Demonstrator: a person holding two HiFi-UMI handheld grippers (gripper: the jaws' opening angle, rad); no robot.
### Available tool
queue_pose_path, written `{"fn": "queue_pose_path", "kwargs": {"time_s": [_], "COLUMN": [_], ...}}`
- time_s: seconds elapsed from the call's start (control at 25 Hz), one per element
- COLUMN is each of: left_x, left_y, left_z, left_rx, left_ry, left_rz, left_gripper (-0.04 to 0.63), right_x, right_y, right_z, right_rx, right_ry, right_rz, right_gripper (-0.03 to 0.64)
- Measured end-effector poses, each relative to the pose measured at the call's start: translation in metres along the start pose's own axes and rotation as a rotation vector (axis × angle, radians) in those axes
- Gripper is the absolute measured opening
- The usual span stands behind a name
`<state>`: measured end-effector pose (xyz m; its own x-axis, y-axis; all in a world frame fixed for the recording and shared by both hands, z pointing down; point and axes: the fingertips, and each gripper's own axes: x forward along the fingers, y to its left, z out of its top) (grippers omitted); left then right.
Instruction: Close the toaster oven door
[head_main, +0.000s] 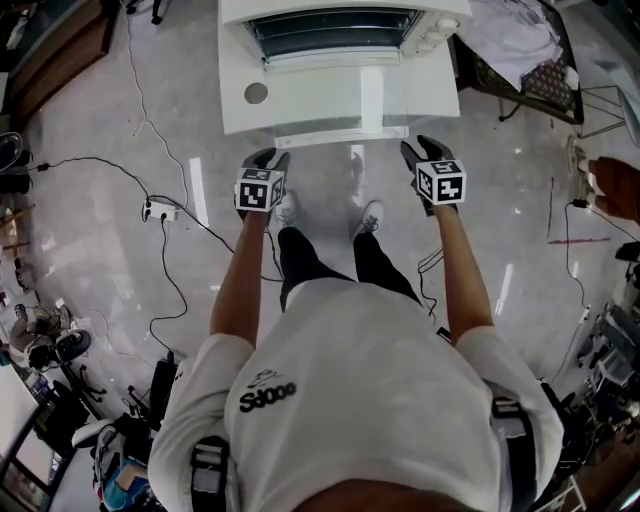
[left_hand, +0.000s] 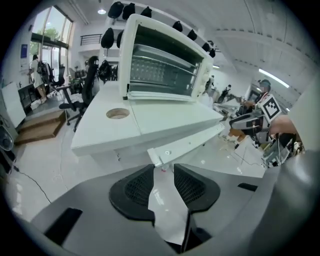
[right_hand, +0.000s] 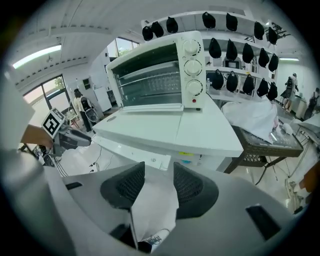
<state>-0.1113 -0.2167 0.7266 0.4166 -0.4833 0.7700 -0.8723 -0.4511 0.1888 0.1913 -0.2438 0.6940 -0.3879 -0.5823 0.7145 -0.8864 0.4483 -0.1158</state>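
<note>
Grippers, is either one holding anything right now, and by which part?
Nothing is held. The left gripper and right gripper are both open and empty, just short of the handle of the open toaster oven door.

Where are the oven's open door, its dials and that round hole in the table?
White toaster oven's open glass door (head_main: 330, 100): head view, on the pane.
Middle white round dial (right_hand: 192, 67): right gripper view, on its face.
Round hole in the white table (head_main: 256, 93): head view, at its centre.

My left arm (head_main: 238, 285) and right arm (head_main: 462, 270) stretch forward, angled down, side by side. Left tool (head_main: 266, 160) jaws stand apart, gripping nothing; right tool (head_main: 420, 152) jaws spread wide, likewise empty.
</note>
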Motion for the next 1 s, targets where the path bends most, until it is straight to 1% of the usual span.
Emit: {"fn": "queue_pose_path", "kwargs": {"time_s": [0.08, 0.2, 0.32, 0.48, 0.56, 0.68, 0.8, 1.0], "left_x": [0.007, 0.017, 0.027, 0.036, 0.038, 0.04, 0.037, 0.019], "left_y": [0.004, 0.003, 0.0, 0.003, 0.003, 0.0, -0.001, -0.006], "left_z": [-0.004, -0.011, -0.008, 0.006, 0.012, 0.014, 0.014, 0.021], "left_rx": [-0.016, -0.013, 0.011, 0.041, 0.048, 0.055, 0.049, 0.052], "left_ry": [0.014, 0.029, -0.006, -0.117, -0.155, -0.169, -0.173, -0.2], "left_rz": [-0.001, -0.021, -0.049, -0.057, -0.065, -0.076, -0.07, -0.078], "left_gripper": [0.156, 0.164, 0.17, 0.175, 0.175, 0.165, 0.156, 0.155], "right_x": [0.008, 0.018, 0.028, 0.038, 0.043, 0.044, 0.042, 0.026], "right_y": [0.0, 0.003, 0.006, 0.006, 0.006, 0.003, 0.004, 0.01], "right_z": [-0.009, -0.023, -0.029, -0.017, -0.013, -0.014, -0.013, -0.005], "right_rx": [0.007, 0.025, 0.015, -0.011, -0.024, -0.026, -0.022, -0.045], "right_ry": [0.025, 0.052, 0.062, -0.008, -0.04, -0.07, -0.083, -0.111], "right_rz": [0.006, 0.017, 0.026, 0.027, 0.038, 0.04, 0.043, 0.064], "right_gripper": [0.161, 0.161, 0.16, 0.16, 0.16, 0.16, 0.16, 0.16]}}
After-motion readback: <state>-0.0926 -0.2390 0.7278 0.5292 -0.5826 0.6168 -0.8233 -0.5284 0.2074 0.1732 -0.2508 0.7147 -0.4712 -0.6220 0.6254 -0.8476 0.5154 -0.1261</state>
